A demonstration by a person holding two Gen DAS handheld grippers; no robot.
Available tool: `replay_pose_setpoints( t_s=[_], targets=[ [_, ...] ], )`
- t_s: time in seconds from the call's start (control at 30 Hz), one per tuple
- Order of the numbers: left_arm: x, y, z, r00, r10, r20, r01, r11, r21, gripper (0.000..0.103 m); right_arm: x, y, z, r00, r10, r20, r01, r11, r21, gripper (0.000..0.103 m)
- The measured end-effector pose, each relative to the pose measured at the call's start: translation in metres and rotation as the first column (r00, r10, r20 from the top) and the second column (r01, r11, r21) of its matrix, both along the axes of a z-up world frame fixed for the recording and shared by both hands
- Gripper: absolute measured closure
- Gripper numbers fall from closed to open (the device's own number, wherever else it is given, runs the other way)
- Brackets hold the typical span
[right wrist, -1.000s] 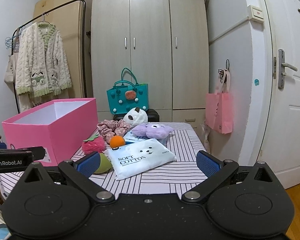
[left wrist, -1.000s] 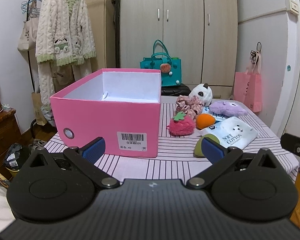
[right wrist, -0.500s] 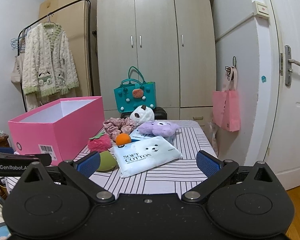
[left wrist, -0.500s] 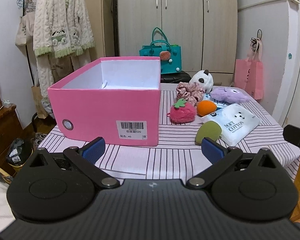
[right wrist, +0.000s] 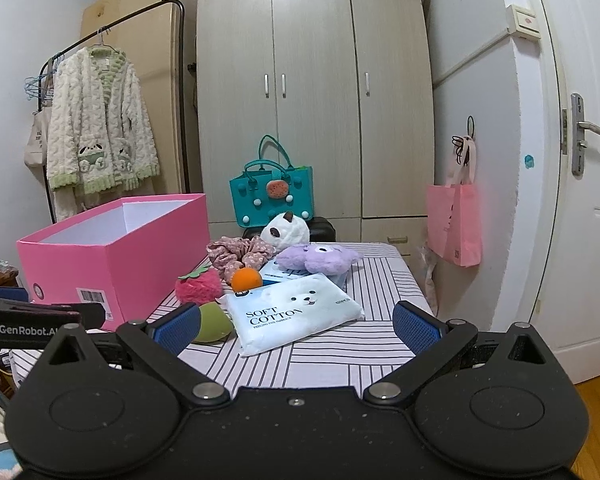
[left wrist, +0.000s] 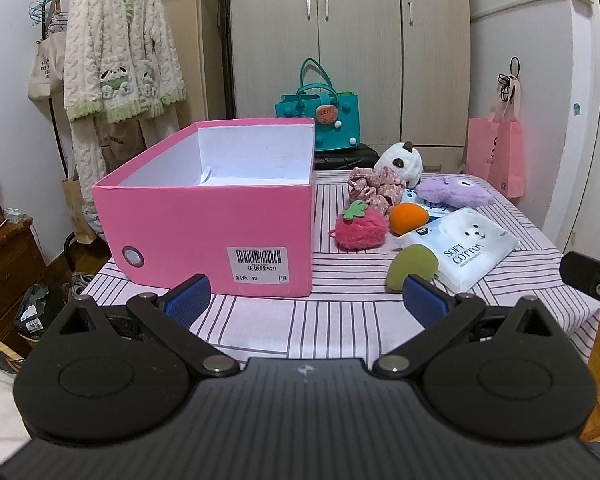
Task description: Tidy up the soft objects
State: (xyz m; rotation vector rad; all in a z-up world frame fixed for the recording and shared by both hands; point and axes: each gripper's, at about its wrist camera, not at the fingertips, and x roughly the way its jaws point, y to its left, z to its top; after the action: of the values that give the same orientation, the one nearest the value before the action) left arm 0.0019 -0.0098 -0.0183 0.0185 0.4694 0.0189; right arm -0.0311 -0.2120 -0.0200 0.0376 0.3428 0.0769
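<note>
A pink box (left wrist: pixel 204 236) (right wrist: pixel 112 260), open on top, stands on the striped table's left half. To its right lie a pink strawberry plush (left wrist: pixel 360 228) (right wrist: pixel 198 286), an orange ball (left wrist: pixel 410 218) (right wrist: pixel 247 279), a green sponge (left wrist: pixel 412 266) (right wrist: pixel 212 322), a white "soft cotton" pack (left wrist: pixel 464 246) (right wrist: pixel 296 314), a floral scrunchie (left wrist: pixel 372 190) (right wrist: pixel 236 254), a purple plush (left wrist: pixel 454 194) (right wrist: pixel 318 258) and a panda plush (left wrist: pixel 400 160) (right wrist: pixel 286 232). My left gripper (left wrist: pixel 306 300) hovers open before the box. My right gripper (right wrist: pixel 298 326) is open near the pack.
The striped table (left wrist: pixel 340 320) ends close in front and at the right. Behind it sit a teal bag (left wrist: pixel 320 120), a wardrobe (right wrist: pixel 312 92) and a pink bag (right wrist: pixel 454 224) hanging by the door. A clothes rack with a cardigan (left wrist: pixel 120 52) stands left.
Both grippers have risen and tilted down a little, so the box and soft items sit lower and closer in view. Both stay open.
</note>
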Motion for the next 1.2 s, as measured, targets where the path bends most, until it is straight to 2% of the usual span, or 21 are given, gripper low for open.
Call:
replay_pose_setpoints(
  t_s=[0.33, 0.53, 0.67, 0.77, 0.97, 1.13, 1.2],
  targets=[
    [0.0, 0.0, 0.0, 1.0, -0.001, -0.004, 0.001, 1.0, -0.004, 0.0, 0.001, 0.001, -0.003, 1.0, 0.008, -0.006, -0.008, 1.0, -0.007, 0.0],
    [0.003, 0.001, 0.002, 1.0, -0.009, -0.01, 0.009, 1.0, -0.01, 0.0, 0.005, -0.006, -0.001, 0.999, 0.05, 0.007, -0.05, 0.999, -0.012, 0.0],
    [0.004, 0.003, 0.013, 0.999, -0.034, -0.01, 0.033, 0.999, -0.036, 0.0, 0.01, -0.017, 0.007, 0.996, 0.089, 0.03, -0.089, 0.996, -0.025, 0.0],
    [0.005, 0.002, 0.025, 0.999, -0.049, 0.003, 0.049, 0.998, -0.045, 0.0, 0.023, -0.035, 0.015, 0.991, 0.132, 0.009, -0.132, 0.991, -0.009, 0.0],
    [0.016, -0.016, 0.041, 0.988, -0.153, 0.02, 0.154, 0.987, -0.05, 0.0, 0.054, -0.065, 0.023, 0.966, 0.246, -0.077, -0.241, 0.968, 0.067, 0.0],
    [0.033, -0.04, 0.038, 0.968, -0.249, 0.011, 0.249, 0.965, -0.083, 0.0, 0.077, -0.072, 0.022, 0.951, 0.278, -0.135, -0.279, 0.96, 0.016, 0.0],
    [0.038, -0.049, 0.033, 0.959, -0.283, 0.02, 0.283, 0.954, -0.102, 0.0, 0.088, -0.079, 0.02, 0.939, 0.298, -0.169, -0.299, 0.954, 0.023, 0.0]
  ],
)
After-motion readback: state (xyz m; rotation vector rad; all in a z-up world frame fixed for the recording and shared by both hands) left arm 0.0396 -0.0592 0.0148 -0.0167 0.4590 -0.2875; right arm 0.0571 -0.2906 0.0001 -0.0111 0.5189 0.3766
